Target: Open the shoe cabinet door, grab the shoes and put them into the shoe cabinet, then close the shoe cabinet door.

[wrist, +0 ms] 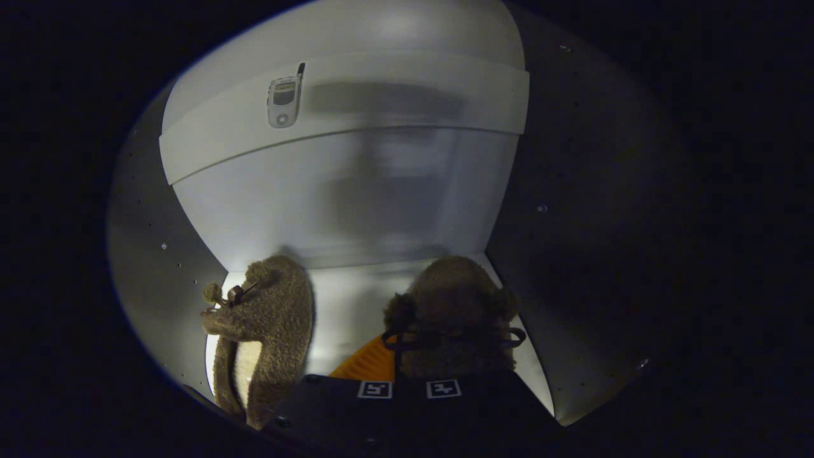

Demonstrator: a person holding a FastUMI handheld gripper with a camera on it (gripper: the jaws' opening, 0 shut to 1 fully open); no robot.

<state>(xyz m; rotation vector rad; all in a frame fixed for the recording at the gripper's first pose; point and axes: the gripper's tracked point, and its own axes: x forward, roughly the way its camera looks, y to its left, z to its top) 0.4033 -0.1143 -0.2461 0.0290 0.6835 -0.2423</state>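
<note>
Inside the pale shoe cabinet [343,210], the tool [410,381] grips one fuzzy brown slipper [455,299], soft and light, best pinched at its collar; its mate [267,318] stands at nine o'clock.

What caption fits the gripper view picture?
Inside the shoe cabinet: gripper at a fuzzy slipper, second slipper beside it, phone on the shelf above.

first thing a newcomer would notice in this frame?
Probably the two fuzzy brown slippers on the white cabinet floor: the left slipper lies ahead and to the left of the gripper, and the right slipper sits right at its fingers, which look closed on it, with something orange beside them. Next, the flip phone lying on the white shelf above.
</note>
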